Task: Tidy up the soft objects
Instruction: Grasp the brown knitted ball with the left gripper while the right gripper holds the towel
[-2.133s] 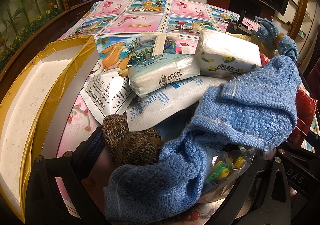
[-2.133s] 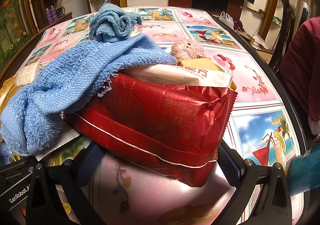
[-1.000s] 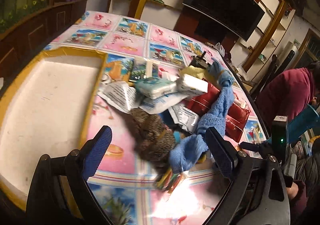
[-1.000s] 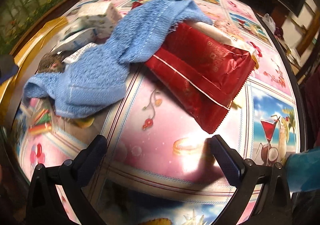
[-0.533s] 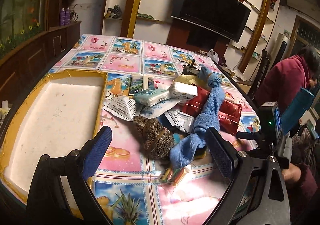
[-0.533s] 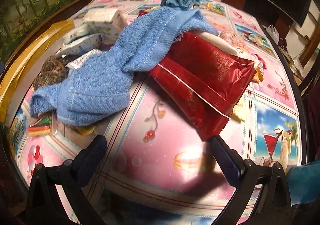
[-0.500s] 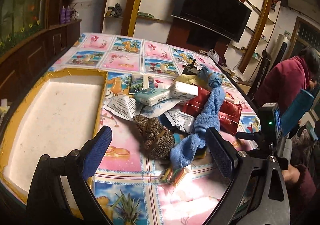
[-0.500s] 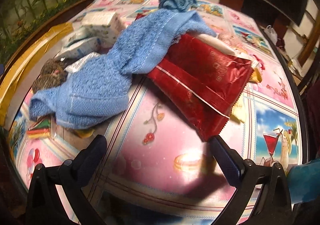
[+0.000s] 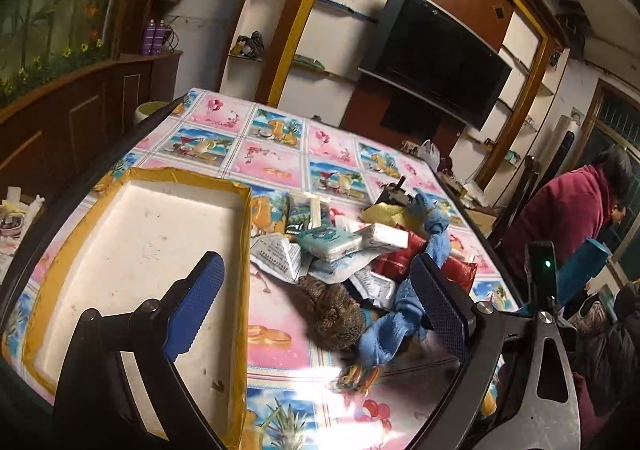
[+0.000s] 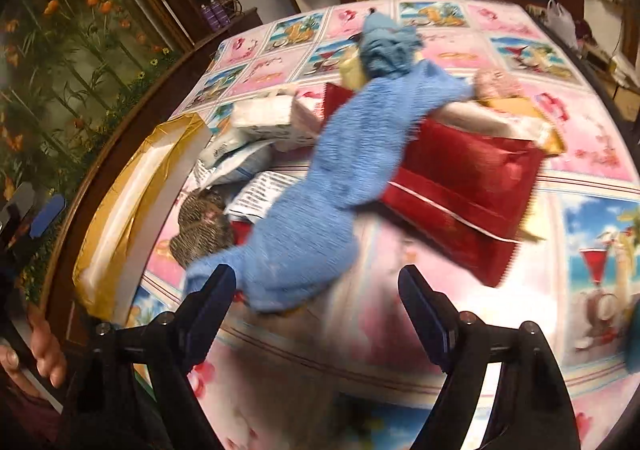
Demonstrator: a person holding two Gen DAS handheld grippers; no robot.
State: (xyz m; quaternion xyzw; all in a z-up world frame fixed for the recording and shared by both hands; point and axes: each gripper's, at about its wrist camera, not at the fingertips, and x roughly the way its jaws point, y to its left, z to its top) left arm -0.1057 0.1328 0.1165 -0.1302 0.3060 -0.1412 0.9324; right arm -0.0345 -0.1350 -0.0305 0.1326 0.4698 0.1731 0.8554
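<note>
towel (image 10: 316, 185) draped over red packet (image 10: 468, 185); both jaws open, empty

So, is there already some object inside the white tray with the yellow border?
No, the white tray shows only its bare stained floor, and the blue towel and packets lie beside it.

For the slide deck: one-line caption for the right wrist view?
Open right gripper above blue towel draped over red packet.

Dark wall-mounted television (image 9: 434, 59) between white shelves (image 9: 320, 33), floral mural (image 10: 60, 49), gold-trimmed wooden panelling.
</note>
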